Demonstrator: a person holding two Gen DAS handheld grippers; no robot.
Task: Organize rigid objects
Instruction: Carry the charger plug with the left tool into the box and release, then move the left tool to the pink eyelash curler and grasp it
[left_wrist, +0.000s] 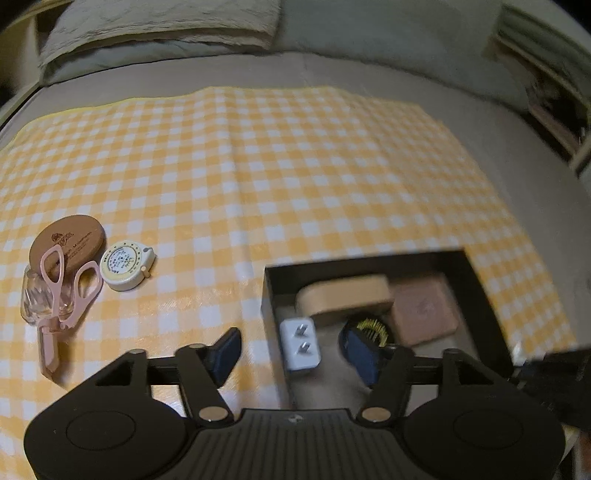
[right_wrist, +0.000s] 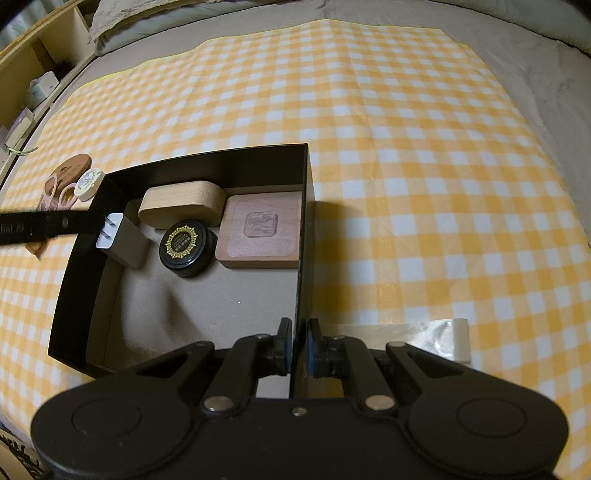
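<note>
My right hand-held gripper (right_wrist: 299, 345) pinches the box (right_wrist: 301, 236) wall. My left hand-held gripper (left_wrist: 293, 349) spreads wide above the charger (left_wrist: 300, 345), prongs up. Scissors (left_wrist: 64, 291) point toward me; print unreadable.

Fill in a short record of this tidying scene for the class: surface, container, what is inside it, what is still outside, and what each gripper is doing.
Surface: yellow-and-white checked cloth
Container: black open-top box
Inside box: white plug adapter, round black tin with gold emblem, rounded tan wooden case, square wooden coaster
Outside box: pink scissors, round cream tape measure, oval brown wooden disc, clear plastic case
Left gripper: open, above the box's left wall
Right gripper: shut on the box's right wall
</note>
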